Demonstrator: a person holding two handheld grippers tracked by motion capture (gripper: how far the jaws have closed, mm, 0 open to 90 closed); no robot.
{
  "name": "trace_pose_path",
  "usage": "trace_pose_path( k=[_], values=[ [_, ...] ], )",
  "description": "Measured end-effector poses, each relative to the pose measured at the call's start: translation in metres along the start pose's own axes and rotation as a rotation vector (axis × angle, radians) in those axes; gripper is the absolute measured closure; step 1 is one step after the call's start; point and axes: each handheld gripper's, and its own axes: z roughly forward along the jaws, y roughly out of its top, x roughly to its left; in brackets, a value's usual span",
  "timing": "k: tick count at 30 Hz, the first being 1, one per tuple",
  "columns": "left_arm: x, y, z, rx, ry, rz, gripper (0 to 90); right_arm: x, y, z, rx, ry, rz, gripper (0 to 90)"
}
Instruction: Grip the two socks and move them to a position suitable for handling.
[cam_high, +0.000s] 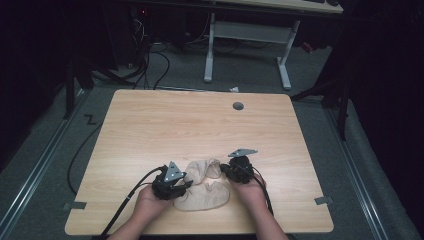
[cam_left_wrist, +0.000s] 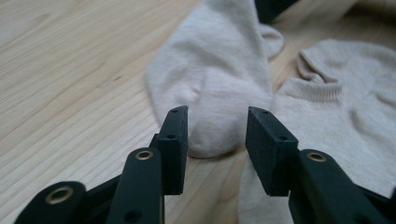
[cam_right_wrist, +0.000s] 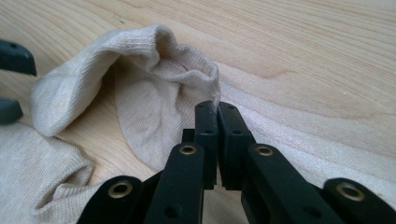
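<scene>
Behind the left tool (cam_left_wrist: 217, 130), sock (cam_left_wrist: 219, 88) toe half-hidden

High view looking down, tool views close, sharing socks (cam_left_wrist: 219, 93)

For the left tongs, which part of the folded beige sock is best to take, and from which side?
Probably the rounded end of the folded sock, which bulges straight ahead of the open left tongs. Come in low along the table so one pad passes each side. The right tongs pinch its cuff edge.
</scene>
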Motion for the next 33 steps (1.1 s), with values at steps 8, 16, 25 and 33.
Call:
trace_pose_path(
  k=[8, 16, 25, 33],
  values=[
    [0.001, 0.004, 0.006, 0.012, -0.001, -0.034, 84.8, 0.001, 0.0, 0.0, 0.003, -0.006, -0.008, 87.2],
    [-0.004, 0.01, -0.009, -0.065, 0.024, -0.033, 87.2, 0.001, -0.001, -0.002, -0.002, -0.02, -0.016, 86.6],
    [0.005, 0.022, -0.043, -0.221, 0.046, -0.12, 87.4, 0.005, -0.003, 0.0, 0.008, 0.03, -0.041, 85.2],
    [0.038, 0.016, -0.036, -0.207, 0.092, -0.239, 87.3, 0.008, -0.01, -0.006, 0.003, 0.018, -0.055, 83.9]
  ],
)
